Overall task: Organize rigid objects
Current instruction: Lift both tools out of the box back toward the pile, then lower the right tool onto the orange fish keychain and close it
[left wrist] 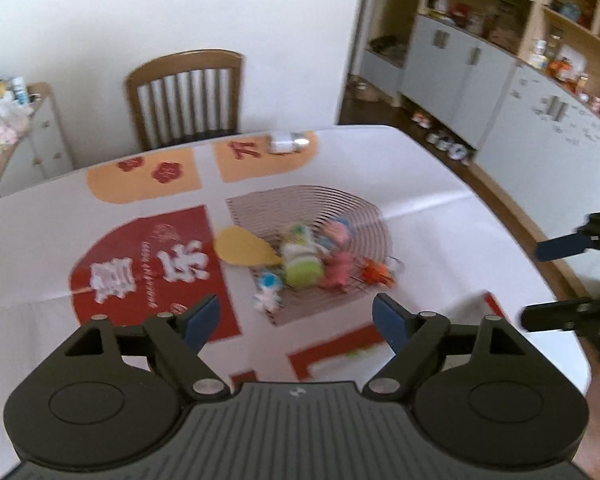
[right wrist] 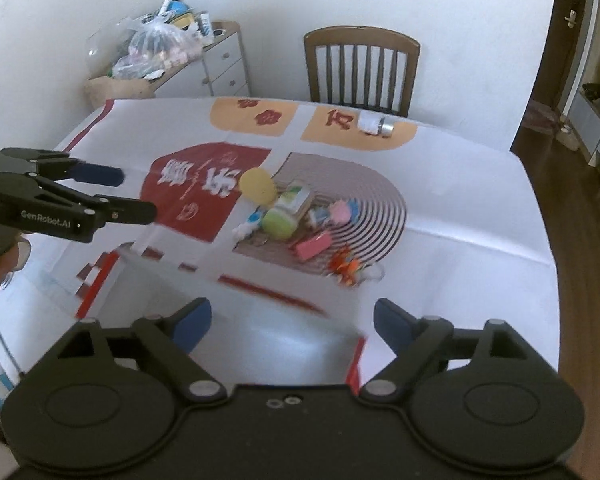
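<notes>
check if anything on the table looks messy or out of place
The small toys lie jumbled in a loose heap mid-table, none sorted yet. A silver-white object sits alone at the far edge near the chair.

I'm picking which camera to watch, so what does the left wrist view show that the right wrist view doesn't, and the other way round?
Only the left wrist view shows the wall of grey cabinets and open shelves.

Only the right wrist view shows the clear box just below the right gripper, and the white drawer unit piled with bags.

Both show the toy pile on the printed tablecloth, the wooden chair, and the left gripper, jaws open.
</notes>
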Motion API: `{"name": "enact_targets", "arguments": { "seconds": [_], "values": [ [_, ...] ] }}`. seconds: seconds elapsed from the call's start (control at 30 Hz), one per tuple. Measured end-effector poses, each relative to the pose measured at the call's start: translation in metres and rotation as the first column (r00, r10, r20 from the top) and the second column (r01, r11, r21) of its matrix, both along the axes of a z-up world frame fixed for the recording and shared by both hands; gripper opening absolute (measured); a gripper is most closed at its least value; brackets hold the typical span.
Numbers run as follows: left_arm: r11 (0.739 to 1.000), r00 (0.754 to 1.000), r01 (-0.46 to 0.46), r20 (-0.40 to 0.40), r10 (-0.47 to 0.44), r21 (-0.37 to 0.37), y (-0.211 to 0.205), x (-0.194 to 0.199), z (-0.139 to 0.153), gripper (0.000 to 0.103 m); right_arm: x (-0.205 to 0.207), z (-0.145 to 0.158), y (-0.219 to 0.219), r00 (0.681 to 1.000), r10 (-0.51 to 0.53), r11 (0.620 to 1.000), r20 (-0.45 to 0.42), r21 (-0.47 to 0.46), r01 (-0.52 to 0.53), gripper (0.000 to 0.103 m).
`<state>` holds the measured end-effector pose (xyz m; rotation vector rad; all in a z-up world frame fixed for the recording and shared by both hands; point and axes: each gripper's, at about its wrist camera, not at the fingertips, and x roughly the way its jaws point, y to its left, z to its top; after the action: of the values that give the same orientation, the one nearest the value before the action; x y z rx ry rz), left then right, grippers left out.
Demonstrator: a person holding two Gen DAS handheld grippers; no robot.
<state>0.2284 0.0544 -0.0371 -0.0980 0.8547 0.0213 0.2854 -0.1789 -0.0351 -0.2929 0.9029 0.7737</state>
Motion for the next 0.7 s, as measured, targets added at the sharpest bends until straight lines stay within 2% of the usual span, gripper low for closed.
{"name": "enact_targets", "arguments": {
  "seconds": [0.07,0.23,0.47,0.7],
  "values": [
    [0.999,1.0,-0.022,-0.012,0.022,0.026,0.005,0.013,-0.005,0.083,0.014,-0.001,0.001,1.0,-0.005,1.0,0.004,-0.004,0.005,0.096],
    [0.999,0.998,-0.011,-0.062,0.014,0.046,0.013,0.049,-0.022,0.083,0.052,-0.014,0.005,1.0,-0.003,0.999,0.001,-0.033,0.003,0.1],
    [0.994,0.99,0.003,-0.14,0.012,0.111,0.015,0.092,-0.061,0.083,0.098,-0.053,0.023,0.997,0.061,0.993,-0.046,-0.099,-0.065,0.1],
    [0.993,0.975,0.043,-0.223,-0.017,0.11,0.024,0.119,-0.099,0.083,0.119,-0.085,0.043,0.983,0.166,0.974,-0.078,-0.143,-0.176,0.1]
  ]
}}
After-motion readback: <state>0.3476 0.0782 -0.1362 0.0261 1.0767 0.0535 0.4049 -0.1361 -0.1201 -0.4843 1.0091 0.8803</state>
